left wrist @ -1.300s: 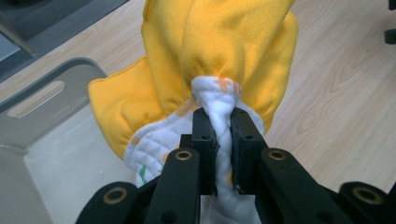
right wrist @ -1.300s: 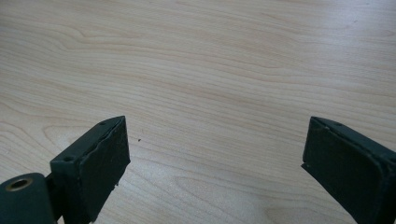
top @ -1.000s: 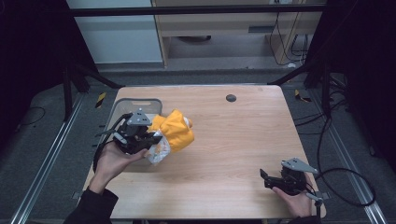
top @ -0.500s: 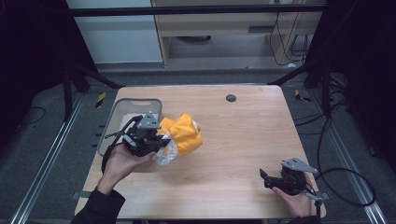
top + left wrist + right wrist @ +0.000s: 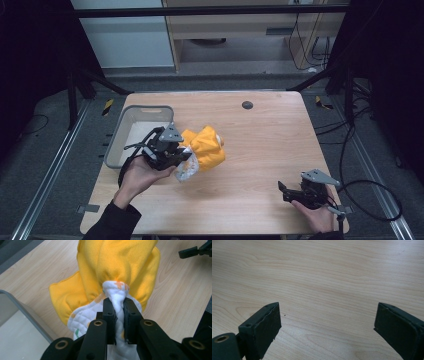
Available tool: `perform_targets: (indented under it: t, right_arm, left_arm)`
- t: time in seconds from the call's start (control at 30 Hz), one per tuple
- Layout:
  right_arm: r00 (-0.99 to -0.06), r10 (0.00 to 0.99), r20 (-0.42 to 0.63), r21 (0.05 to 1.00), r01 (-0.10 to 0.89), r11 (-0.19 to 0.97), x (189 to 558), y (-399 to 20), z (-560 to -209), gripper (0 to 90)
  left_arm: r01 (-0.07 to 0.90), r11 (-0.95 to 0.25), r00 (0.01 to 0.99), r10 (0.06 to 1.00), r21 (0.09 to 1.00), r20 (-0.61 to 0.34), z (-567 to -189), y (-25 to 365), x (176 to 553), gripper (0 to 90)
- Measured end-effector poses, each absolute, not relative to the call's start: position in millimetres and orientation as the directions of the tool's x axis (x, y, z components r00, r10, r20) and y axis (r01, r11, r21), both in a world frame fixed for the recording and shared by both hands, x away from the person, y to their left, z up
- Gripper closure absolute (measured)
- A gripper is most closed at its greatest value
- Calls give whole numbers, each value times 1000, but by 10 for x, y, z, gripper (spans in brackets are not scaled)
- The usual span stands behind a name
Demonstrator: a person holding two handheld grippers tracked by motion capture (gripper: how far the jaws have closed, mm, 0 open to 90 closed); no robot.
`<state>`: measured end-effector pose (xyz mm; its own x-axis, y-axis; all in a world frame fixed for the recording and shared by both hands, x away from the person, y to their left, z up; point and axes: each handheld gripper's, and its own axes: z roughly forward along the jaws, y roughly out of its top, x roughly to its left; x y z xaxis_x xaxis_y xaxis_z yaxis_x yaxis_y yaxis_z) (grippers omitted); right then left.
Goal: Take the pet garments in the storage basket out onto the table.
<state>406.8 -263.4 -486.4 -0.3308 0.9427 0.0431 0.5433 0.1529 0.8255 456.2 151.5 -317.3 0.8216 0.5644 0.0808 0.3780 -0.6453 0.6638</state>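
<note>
At the near right edge of the light wooden table (image 5: 260,150), the right gripper (image 5: 290,191) rests with its jaws spread wide and empty. Farther in on the left, the left gripper (image 5: 117,315) pinches the white quilted lining of a bunched yellow fleece garment (image 5: 117,267) just above the table, beside a grey plastic bin (image 5: 120,135).

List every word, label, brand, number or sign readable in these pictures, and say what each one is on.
None: no readable text in the pictures.
The yellow cloth shut in the left gripper has a white quilted part with orange and green marks, a pattern, not letters.
The grey bin, the table and the right gripper bear no lettering.
</note>
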Motion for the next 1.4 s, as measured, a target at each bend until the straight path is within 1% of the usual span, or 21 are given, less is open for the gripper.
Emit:
perform_targets:
  t: [0.5, 1.4]
  right_arm:
    - [-330, 943, 52, 824, 548, 146, 4065, -2636, -4859, 70]
    - [-328, 943, 53, 822, 551, 145, 4062, -2637, -4860, 69]
  left_arm:
    - [380, -681, 849, 525, 626, 56, -3413, 1361, 4589, 819]
    - [369, -715, 877, 480, 594, 33, -3778, 1099, 4596, 818]
